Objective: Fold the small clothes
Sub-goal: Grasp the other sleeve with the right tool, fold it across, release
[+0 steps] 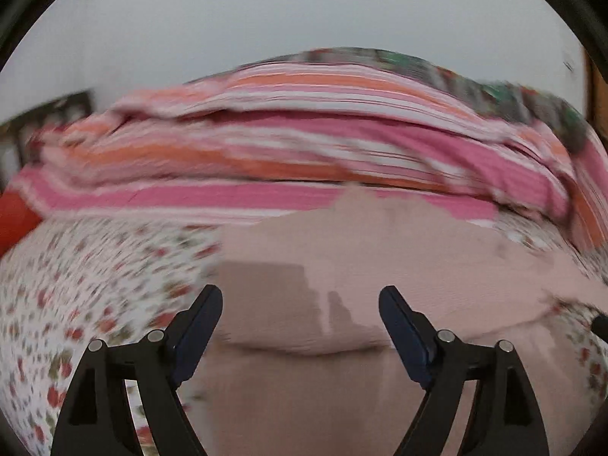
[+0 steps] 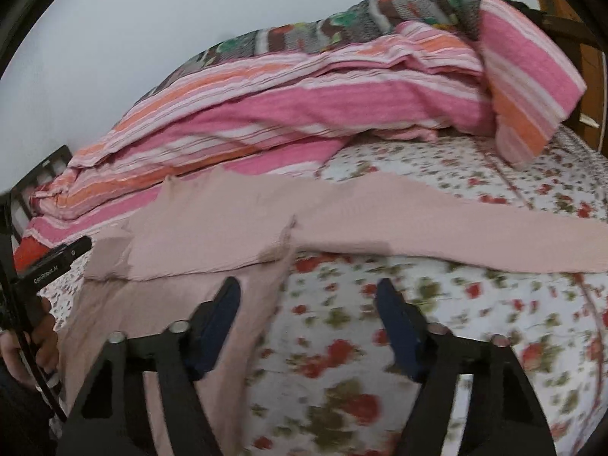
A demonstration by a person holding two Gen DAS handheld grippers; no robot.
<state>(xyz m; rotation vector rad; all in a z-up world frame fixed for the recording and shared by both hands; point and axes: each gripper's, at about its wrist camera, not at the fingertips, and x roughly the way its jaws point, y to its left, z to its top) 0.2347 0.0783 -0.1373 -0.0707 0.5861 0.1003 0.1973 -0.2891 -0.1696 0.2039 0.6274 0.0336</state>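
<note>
Two grippers are hovering open and empty, left gripper [image 1: 300, 304] over the pink tights [image 2: 212, 235] lying on the floral bedsheet [image 2: 437, 304], right gripper [image 2: 307, 296] beside them, probably lining up the next fold.

Dusty-pink garment [image 2: 212, 235]: thin matt knit cloth, finely ribbed, soft creases. Floral-printed bed sheet [image 2: 437, 323] beneath the garment: smooth matt cotton-like cloth. Pink-and-orange striped blanket [image 2: 304, 114] behind the garment: ribbed, crinkled weave. Left gripper [image 1: 300, 296]: matt black plastic arms, dull dark-blue pads, shiny metal pins.
</note>
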